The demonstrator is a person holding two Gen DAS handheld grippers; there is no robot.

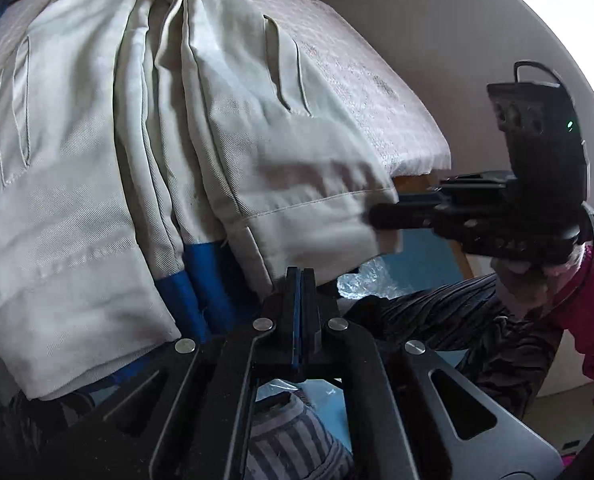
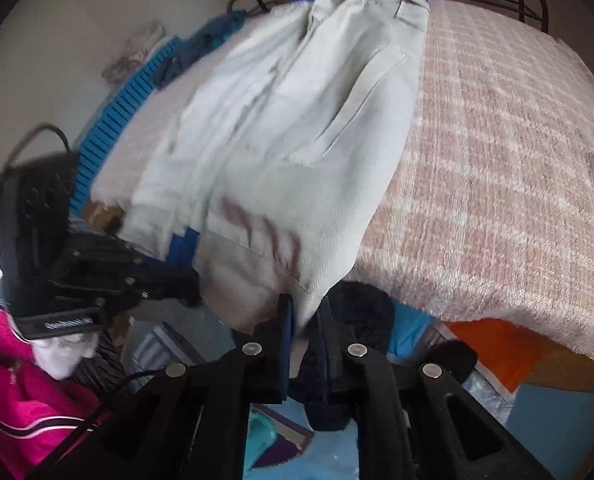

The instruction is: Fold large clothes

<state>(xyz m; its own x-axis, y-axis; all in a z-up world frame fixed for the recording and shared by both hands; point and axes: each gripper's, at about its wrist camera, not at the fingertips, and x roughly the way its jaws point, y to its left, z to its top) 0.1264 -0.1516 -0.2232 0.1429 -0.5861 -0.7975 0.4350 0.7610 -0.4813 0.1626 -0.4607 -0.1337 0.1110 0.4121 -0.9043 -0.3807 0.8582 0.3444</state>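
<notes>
A large off-white pair of trousers [image 1: 145, 128] lies lengthwise on a pink bedspread [image 1: 361, 84], its leg hems hanging over the near edge. My left gripper [image 1: 302, 276] is shut, just below the right leg's hem; no cloth shows between its jaws. My right gripper [image 2: 305, 312] is shut on the hem corner of the trousers [image 2: 289, 152], which runs down between the pads. The right gripper also shows in the left wrist view [image 1: 381, 216], at the hem's right corner. The left gripper shows in the right wrist view [image 2: 189, 280], under the other leg.
The pink bedspread [image 2: 497, 168] covers the bed. Blue cloth [image 1: 201, 280] hangs under the trousers at the edge. A blue slatted panel [image 2: 117, 120] and dark blue clothes [image 2: 213, 36] lie along the left side. Bags and clutter [image 2: 501, 348] sit on the floor below.
</notes>
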